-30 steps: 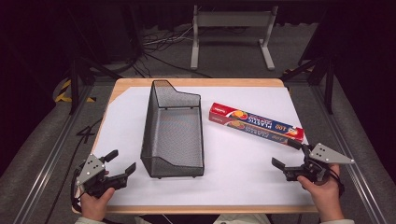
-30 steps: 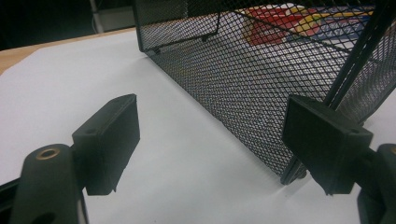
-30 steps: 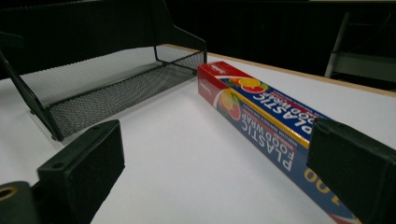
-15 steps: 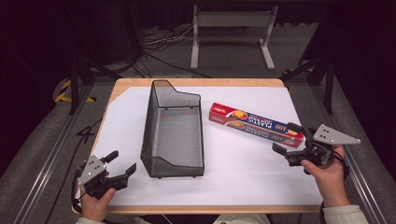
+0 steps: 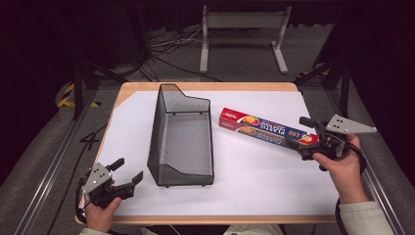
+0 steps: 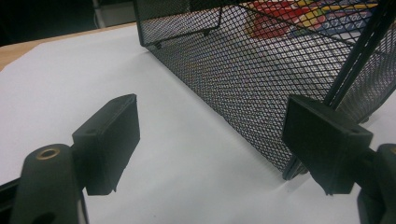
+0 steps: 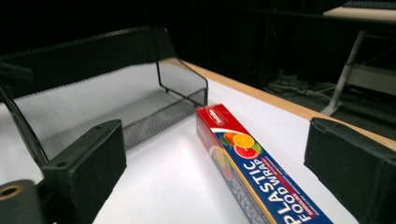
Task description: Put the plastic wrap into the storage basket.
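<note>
One box being gone for, by the look of it: reaching with the right gripper (image 5: 299, 133) toward the plastic wrap box (image 5: 259, 128), jaws spread wide though just now closing a little, flanking the box's near end without pressing on it.

Lying flat on the right half of the counter (image 5: 254, 181), running slantwise from just beside the far right corner of the mesh basket (image 5: 155, 132) toward the counter's right edge. Pointing its long axis almost straight away from the right jaws, so probably calling for a pinch across the narrow width rather than along the length.

Holding the left gripper (image 5: 128, 170) at the counter's front left corner, jaws released and grasping nothing, facing the basket's near left corner. Sitting well apart from the box, with the basket in between, and so leaving the right hand much the nearer.
</note>
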A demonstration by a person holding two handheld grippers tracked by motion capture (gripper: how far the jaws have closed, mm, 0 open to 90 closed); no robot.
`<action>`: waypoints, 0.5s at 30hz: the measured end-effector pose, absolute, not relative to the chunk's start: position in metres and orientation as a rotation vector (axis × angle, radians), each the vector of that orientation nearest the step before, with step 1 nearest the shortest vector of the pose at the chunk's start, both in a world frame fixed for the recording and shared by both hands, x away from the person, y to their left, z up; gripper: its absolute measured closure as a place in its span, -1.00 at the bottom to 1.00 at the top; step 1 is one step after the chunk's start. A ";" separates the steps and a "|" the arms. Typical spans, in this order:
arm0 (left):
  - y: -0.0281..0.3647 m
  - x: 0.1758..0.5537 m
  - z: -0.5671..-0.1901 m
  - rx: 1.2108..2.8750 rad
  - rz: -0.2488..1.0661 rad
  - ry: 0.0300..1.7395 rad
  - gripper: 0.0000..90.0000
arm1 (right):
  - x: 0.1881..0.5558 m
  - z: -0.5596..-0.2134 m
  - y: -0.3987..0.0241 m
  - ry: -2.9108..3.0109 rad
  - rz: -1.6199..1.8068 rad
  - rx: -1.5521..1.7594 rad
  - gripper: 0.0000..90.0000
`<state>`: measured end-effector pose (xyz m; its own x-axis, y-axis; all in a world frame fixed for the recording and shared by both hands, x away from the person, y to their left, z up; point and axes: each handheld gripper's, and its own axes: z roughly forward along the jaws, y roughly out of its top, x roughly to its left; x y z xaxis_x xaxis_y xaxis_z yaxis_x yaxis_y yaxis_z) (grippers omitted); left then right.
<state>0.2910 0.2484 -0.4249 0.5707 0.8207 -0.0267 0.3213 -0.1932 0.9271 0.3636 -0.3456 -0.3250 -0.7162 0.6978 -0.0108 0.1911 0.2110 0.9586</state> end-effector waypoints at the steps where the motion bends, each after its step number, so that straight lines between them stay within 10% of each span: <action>1: 0.248 0.291 -0.425 1.767 0.603 0.944 -0.55 | 0.367 -0.323 -0.345 2.065 1.502 0.825 -0.84; 15: 0.250 0.291 -0.426 1.772 0.606 0.946 -0.55 | 0.411 -0.307 -0.336 2.181 1.388 0.866 -0.85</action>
